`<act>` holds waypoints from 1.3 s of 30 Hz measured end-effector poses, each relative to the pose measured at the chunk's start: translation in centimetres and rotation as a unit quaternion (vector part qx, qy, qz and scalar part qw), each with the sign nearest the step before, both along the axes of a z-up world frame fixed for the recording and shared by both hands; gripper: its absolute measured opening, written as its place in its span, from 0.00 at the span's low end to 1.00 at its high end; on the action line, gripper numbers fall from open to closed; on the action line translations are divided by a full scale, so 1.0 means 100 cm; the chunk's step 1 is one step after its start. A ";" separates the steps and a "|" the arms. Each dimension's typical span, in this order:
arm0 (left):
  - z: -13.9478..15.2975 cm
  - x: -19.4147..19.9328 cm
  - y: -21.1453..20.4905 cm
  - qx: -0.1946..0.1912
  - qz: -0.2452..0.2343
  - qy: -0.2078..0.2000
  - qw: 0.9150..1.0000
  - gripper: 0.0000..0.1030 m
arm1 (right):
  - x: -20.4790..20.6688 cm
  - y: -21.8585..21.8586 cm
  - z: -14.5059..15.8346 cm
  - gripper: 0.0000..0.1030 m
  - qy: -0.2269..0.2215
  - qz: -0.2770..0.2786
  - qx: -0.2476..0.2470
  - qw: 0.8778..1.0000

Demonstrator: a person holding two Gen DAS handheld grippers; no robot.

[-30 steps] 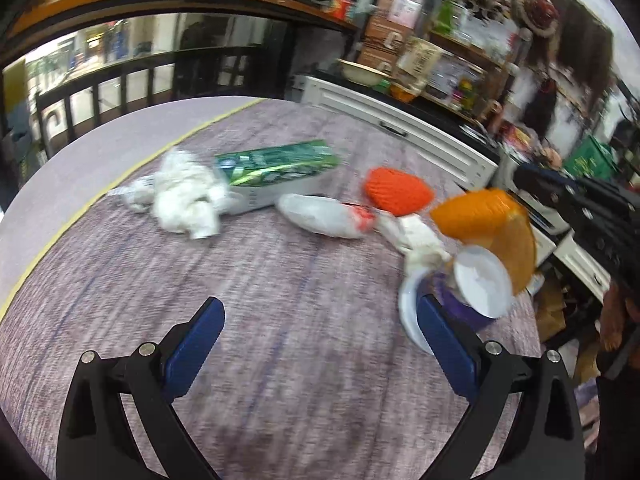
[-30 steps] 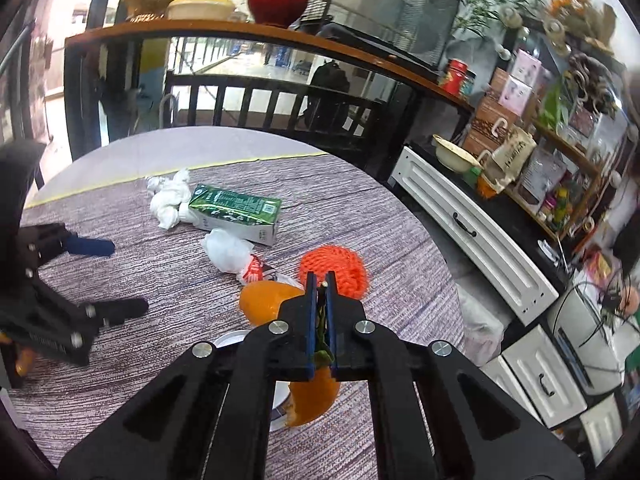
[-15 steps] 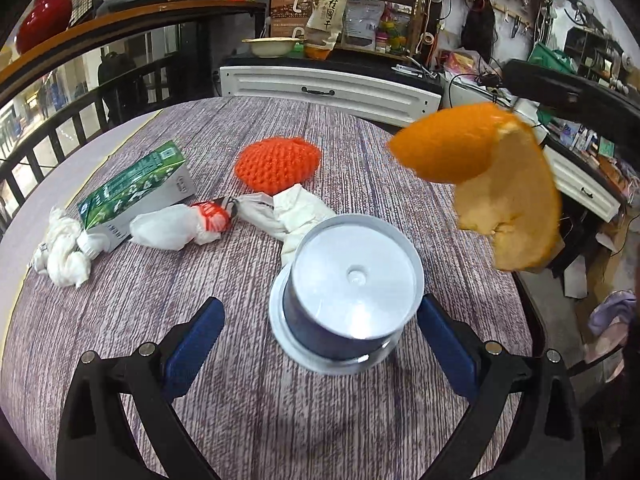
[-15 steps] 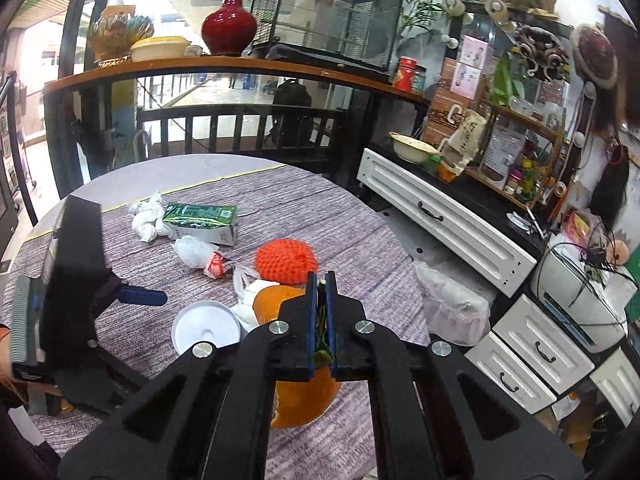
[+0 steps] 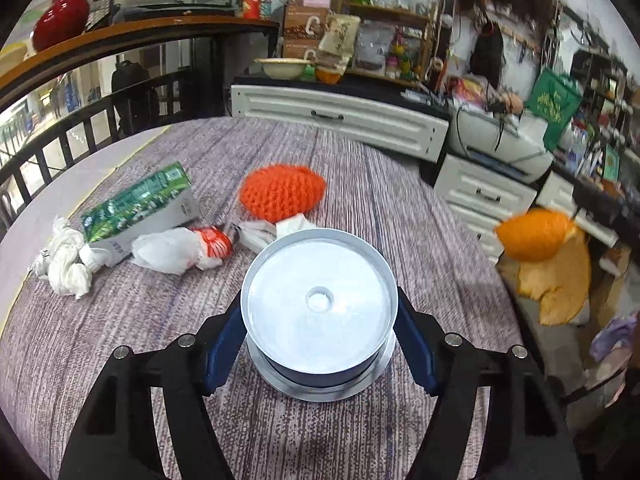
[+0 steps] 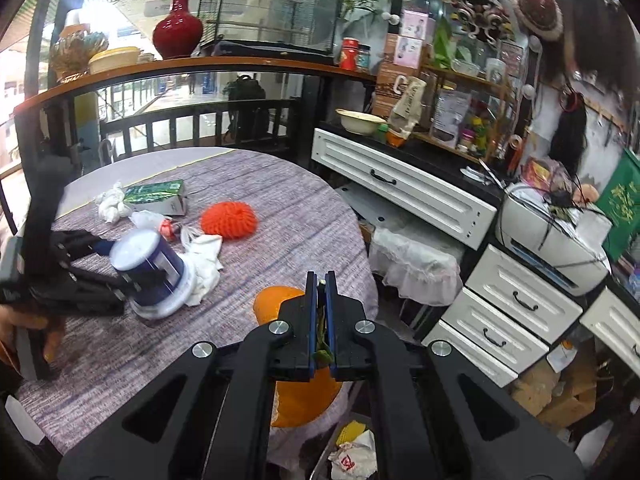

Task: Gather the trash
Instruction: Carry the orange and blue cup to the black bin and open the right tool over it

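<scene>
Orange peel point(image 6: 298, 384) clamped in right gripper point(image 6: 321, 320), hanging past counter point(image 6: 280, 248) edge above bin with crumpled trash point(image 6: 352, 456). Left gripper point(image 5: 320, 344) closing around disc spindle case point(image 5: 319, 312), pads at its sides, contact unclear. Green carton point(image 5: 140, 204), crumpled tissues point(image 5: 64, 262), plastic wrapper point(image 5: 180, 246), orange knitted piece point(image 5: 280, 192) lie on counter beyond.
</scene>
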State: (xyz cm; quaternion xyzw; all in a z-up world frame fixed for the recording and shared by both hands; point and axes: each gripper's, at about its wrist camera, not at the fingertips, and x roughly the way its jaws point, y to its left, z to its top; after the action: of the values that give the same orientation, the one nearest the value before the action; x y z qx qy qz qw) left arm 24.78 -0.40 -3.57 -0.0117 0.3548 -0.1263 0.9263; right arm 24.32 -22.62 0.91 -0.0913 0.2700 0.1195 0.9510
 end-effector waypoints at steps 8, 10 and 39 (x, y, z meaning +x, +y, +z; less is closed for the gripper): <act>0.040 -0.017 -0.003 -0.059 -0.012 -0.028 0.998 0.67 | -0.015 -0.052 -0.027 0.04 0.027 -0.053 0.013 0.998; 0.044 -0.021 -0.021 -0.061 -0.035 -0.031 0.997 0.67 | -0.018 -0.063 -0.041 0.04 0.043 -0.069 0.016 0.997; 0.006 -0.040 -0.181 -0.039 -0.183 0.014 0.982 0.67 | -0.002 -0.146 -0.204 0.13 0.196 -0.199 0.068 0.958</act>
State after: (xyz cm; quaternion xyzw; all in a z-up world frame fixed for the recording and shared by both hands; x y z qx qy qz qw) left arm 20.74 -18.52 -2.96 0.0154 0.3587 -0.3073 0.8813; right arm 24.15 -37.18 -19.49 0.0542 0.4552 -0.0390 0.8879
